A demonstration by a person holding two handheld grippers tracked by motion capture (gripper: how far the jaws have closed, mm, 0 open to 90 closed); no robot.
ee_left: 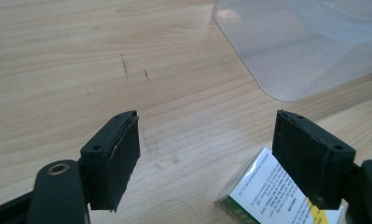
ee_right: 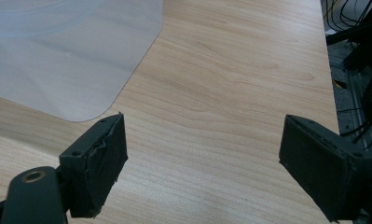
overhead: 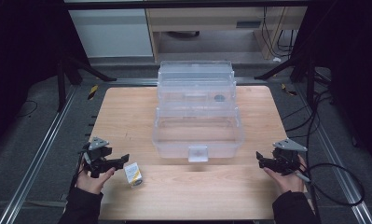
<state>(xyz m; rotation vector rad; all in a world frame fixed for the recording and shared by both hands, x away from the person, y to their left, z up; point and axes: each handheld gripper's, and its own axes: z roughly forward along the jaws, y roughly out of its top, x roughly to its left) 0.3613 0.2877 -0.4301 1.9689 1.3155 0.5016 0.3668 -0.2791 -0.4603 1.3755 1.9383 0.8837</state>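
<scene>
The left gripper (overhead: 120, 161), jaws wide and empty, hovers just beside the small printed box (overhead: 133, 174) lying near the table's (overhead: 127, 116) front edge, its long axis angled front-right; grasping looks next. The right gripper (overhead: 259, 158) waits wide. Beyond stands the open clear tiered organizer (overhead: 197, 135).

The clear plastic box (overhead: 197, 112) blocks the table's (overhead: 127, 112) middle and far part. Bare wood lies either side and along the near edge, except a small carton (overhead: 133, 174) near the left gripper (overhead: 123, 161).
</scene>
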